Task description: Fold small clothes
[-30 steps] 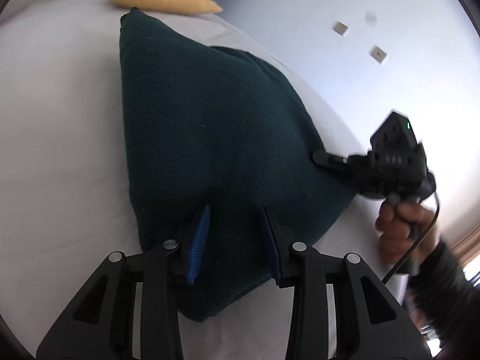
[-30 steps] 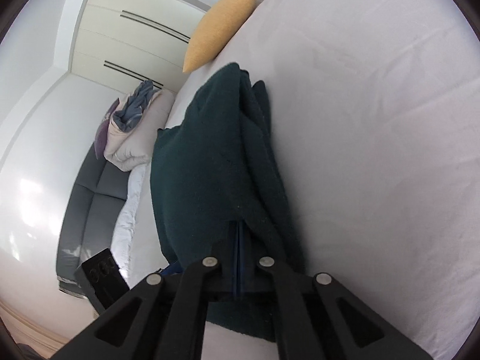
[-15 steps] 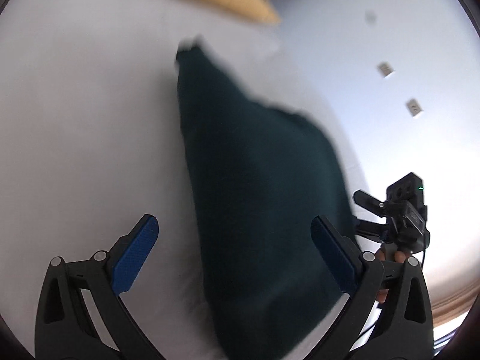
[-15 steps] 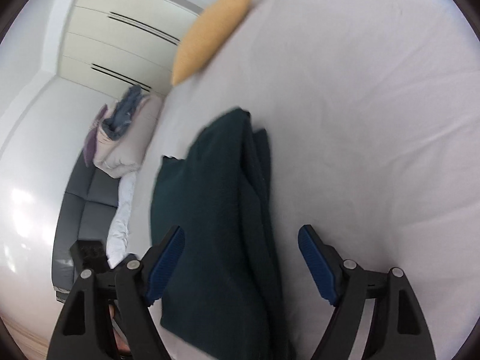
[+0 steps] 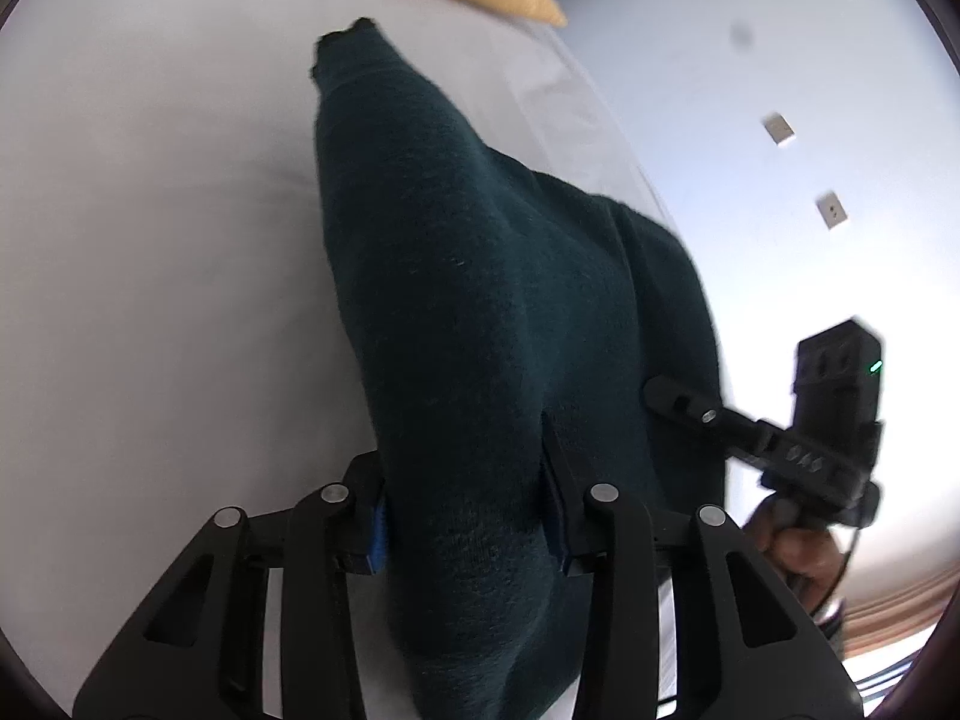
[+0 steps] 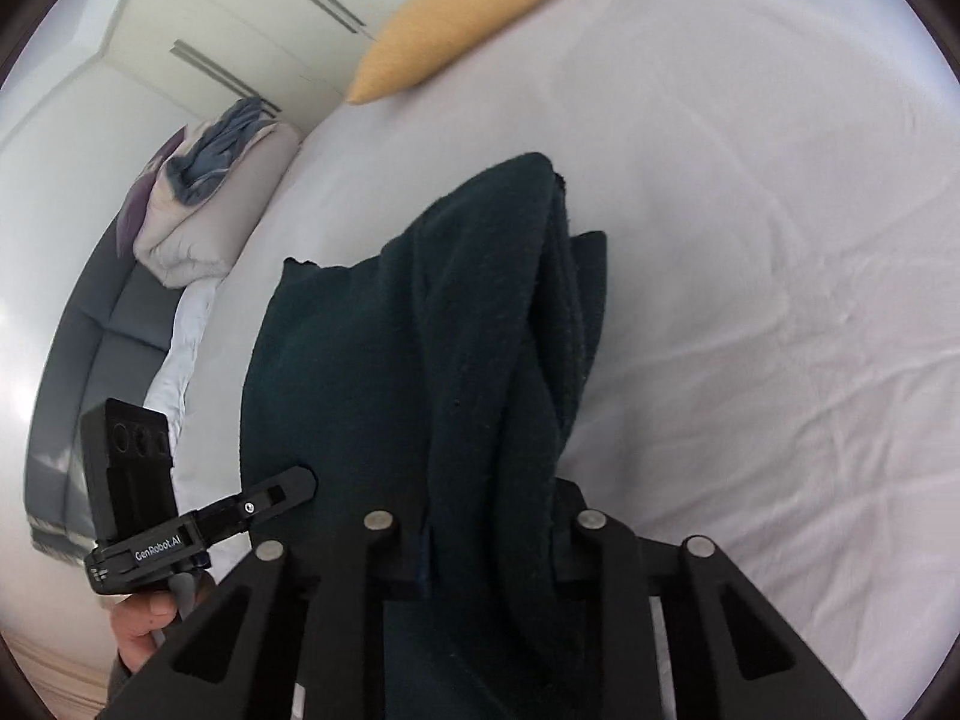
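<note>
I am at the gathering step of the fold. My left tool [image 5: 462, 516] has a thick bunch of the dark green garment [image 5: 480, 300] between its blue pads, and its jaws are closing on it; the cloth fills the gap and the pads press its sides. My right tool [image 6: 489, 546] has the neighbouring bunch of the same near edge between its fingers, its jaws closing too, with cloth packed between them. So both tools are clenched on the garment, side by side along its near edge.

The garment lies on the white bed [image 6: 750, 300], near the edge closest to me, already doubled into several layers. Its far end points toward the yellow pillow [image 6: 462, 24] at the head of the bed, well apart from it. A folded quilt [image 6: 204, 204] sits off the bed on a grey sofa.

Next, I judge, I should lift both bunches together, keep them level so the layers do not slip, carry the near edge over toward the far end, and lay it down square.
</note>
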Tool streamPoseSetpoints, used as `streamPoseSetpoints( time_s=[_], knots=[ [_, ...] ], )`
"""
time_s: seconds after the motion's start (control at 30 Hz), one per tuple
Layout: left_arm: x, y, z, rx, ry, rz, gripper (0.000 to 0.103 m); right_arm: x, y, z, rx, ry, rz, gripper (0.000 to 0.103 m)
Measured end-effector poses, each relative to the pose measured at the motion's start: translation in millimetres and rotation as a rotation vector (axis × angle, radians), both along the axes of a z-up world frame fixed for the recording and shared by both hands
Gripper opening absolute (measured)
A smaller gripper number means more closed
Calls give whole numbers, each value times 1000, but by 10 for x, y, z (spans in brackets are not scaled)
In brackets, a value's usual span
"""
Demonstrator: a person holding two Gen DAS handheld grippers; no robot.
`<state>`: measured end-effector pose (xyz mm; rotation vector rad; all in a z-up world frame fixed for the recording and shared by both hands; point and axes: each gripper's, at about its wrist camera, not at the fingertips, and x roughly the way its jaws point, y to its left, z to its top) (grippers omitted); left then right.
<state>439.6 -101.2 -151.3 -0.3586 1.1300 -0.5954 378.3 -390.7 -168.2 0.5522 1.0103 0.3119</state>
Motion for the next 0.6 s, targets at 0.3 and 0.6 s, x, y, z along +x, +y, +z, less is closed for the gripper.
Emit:
streamPoseSetpoints(
  time_s=[0.3,0.6],
  knots=[
    [-1324,768,635,226,-195,19,36,-929,871,455,40,-90,117,25],
    [-1996,1326,329,343,-144,70,37,-1267,1592,2,6,15,135,25]
  ],
)
